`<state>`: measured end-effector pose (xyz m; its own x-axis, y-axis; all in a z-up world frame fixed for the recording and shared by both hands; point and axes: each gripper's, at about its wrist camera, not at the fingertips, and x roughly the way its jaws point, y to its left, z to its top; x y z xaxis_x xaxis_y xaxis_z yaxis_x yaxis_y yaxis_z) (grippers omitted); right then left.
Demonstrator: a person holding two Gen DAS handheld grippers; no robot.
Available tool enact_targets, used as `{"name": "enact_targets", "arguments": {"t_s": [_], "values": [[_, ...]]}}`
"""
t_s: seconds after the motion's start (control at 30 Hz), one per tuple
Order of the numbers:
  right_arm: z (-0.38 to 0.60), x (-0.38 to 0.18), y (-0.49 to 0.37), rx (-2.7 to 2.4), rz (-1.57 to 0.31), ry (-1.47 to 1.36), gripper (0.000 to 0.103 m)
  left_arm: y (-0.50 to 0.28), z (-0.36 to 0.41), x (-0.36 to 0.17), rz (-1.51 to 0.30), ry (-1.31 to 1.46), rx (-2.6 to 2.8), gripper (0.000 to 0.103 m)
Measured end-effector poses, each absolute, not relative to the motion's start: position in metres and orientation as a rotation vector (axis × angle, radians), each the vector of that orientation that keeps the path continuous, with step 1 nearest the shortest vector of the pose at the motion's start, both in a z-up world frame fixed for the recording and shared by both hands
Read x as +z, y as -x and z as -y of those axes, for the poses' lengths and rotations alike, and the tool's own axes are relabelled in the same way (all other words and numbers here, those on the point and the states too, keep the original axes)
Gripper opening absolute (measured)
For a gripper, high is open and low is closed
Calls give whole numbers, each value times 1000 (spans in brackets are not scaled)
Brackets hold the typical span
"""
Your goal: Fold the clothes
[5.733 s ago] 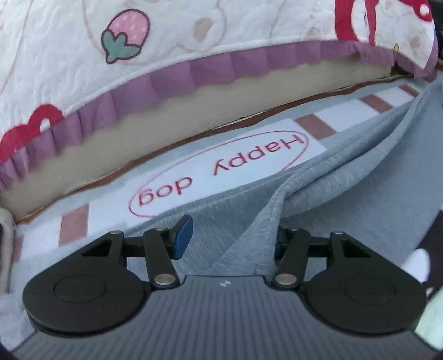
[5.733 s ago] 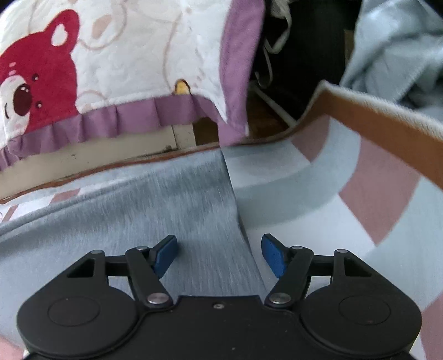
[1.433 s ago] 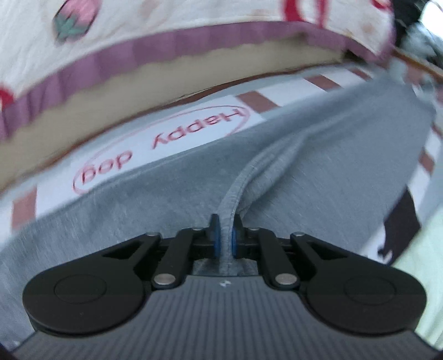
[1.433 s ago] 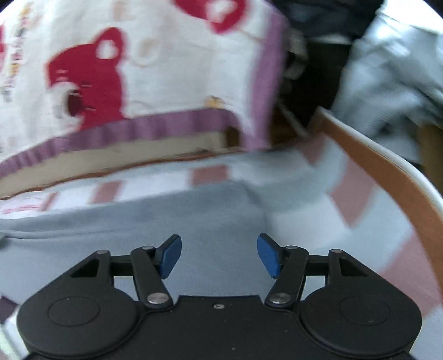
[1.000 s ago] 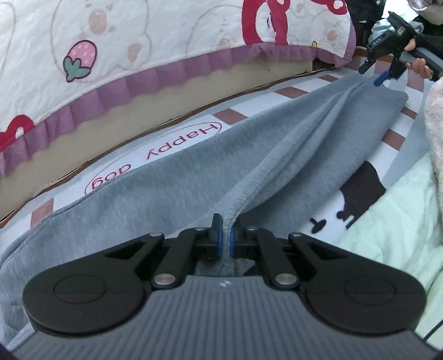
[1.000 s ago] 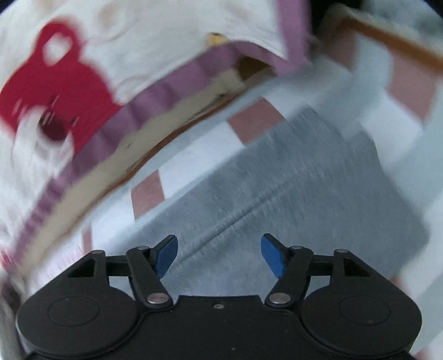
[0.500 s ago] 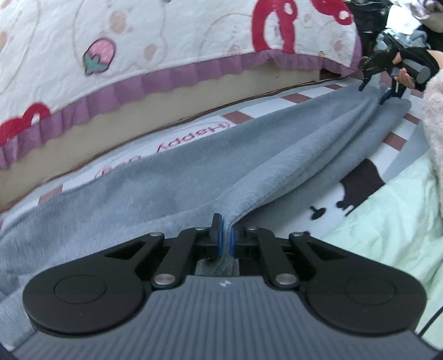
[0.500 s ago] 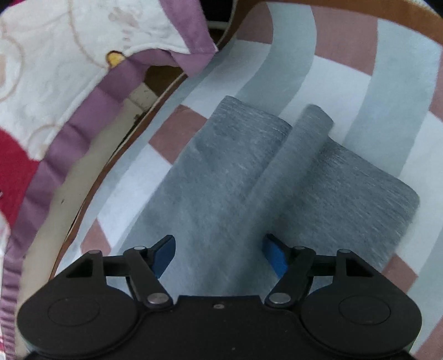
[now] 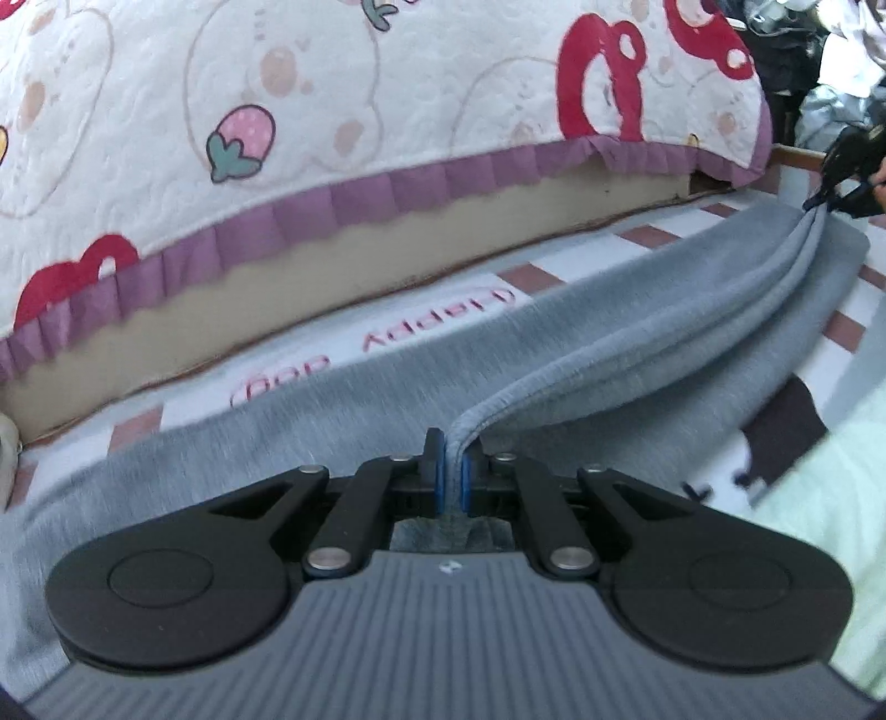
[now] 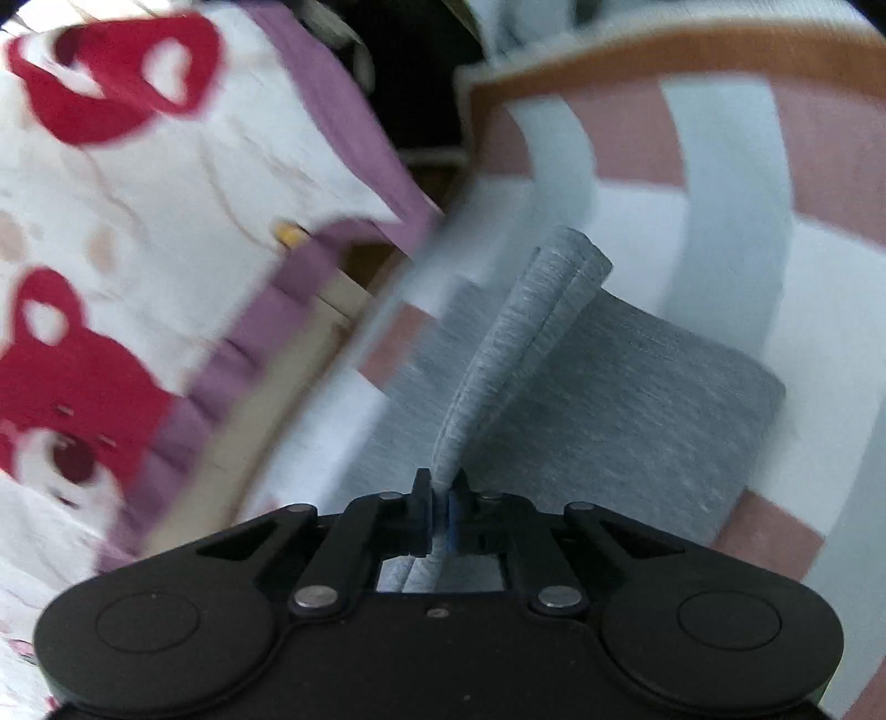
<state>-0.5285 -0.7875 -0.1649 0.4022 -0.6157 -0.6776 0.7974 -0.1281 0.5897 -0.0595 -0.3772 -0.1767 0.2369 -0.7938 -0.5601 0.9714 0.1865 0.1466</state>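
A long grey knit garment (image 9: 581,343) lies stretched across a striped mat (image 9: 421,310). My left gripper (image 9: 451,476) is shut on a raised ridge of its near end. At the far right of the left wrist view, my right gripper (image 9: 825,202) pinches the other end, lifting a fold. In the right wrist view that gripper (image 10: 440,509) is shut on a bunched ridge of the grey garment (image 10: 637,399), which rises from the flat part on the mat (image 10: 720,232).
A quilted bed cover with red bears, strawberries and a purple frill (image 9: 387,188) hangs along the far side, above a tan bed base (image 9: 277,299). Pale green fabric (image 9: 830,498) lies at the right. The mat's brown raised edge (image 10: 664,39) curves behind.
My right gripper has gone from open above the garment's end to shut on a pinched fold. The left gripper stays shut on its ridge, and the cloth between them has lifted.
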Motion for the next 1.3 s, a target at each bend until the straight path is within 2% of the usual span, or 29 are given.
{"name": "enact_targets", "arguments": {"t_s": [0.13,0.27,0.4,0.43,0.47,0.5,0.53,0.57,0.63,0.67,0.73,0.87,0.93,0.97,1.0,1.03,1.07,1.1,1.3], "values": [[817,-160,505,-1209,-253,-1159,7,25,411,-174,-494,-486,-1220,6],[832,-179,485,-1258,-325,-1177,7,8,443,-188,-569,-539,-1145,6],[832,-187,488,-1234,-243,-1221,9,3,454,-193,-632,-599,-1115,9],[831,-189,489,-1224,-217,-1233,11,2,456,-194,-634,-612,-1105,14],[831,-191,490,-1214,-191,-1245,23,2,456,-194,-627,-618,-1088,19],[831,-193,492,-1203,-164,-1257,39,2,455,-194,-608,-618,-1064,29],[831,-195,493,-1148,-104,-1267,44,2,453,-194,-591,-612,-1047,37],[831,-197,497,-1040,-16,-1279,44,1,450,-194,-582,-599,-1039,40],[828,-197,510,-882,87,-1307,45,0,444,-191,-590,-599,-1054,40],[825,-194,514,-866,78,-1285,45,-1,441,-188,-589,-584,-1062,41],[819,-182,517,-880,-12,-1179,47,-2,436,-181,-587,-554,-1078,41],[789,-167,487,-829,-401,-839,47,3,424,-162,-497,-496,-1092,35],[765,-171,459,-753,-610,-661,47,10,427,-161,-414,-572,-1048,35],[753,-177,443,-707,-681,-594,47,12,431,-162,-389,-624,-1023,33],[741,-184,429,-658,-737,-544,48,12,432,-164,-399,-641,-1021,24],[733,-189,417,-618,-759,-516,52,12,431,-162,-425,-613,-1046,21],[726,-192,405,-598,-763,-485,67,11,429,-161,-451,-584,-1071,21],[722,-193,393,-582,-774,-457,70,11,428,-160,-477,-555,-1095,21],[716,-189,327,-562,-895,-248,71,20,439,-177,-654,-533,-1214,22]]}}
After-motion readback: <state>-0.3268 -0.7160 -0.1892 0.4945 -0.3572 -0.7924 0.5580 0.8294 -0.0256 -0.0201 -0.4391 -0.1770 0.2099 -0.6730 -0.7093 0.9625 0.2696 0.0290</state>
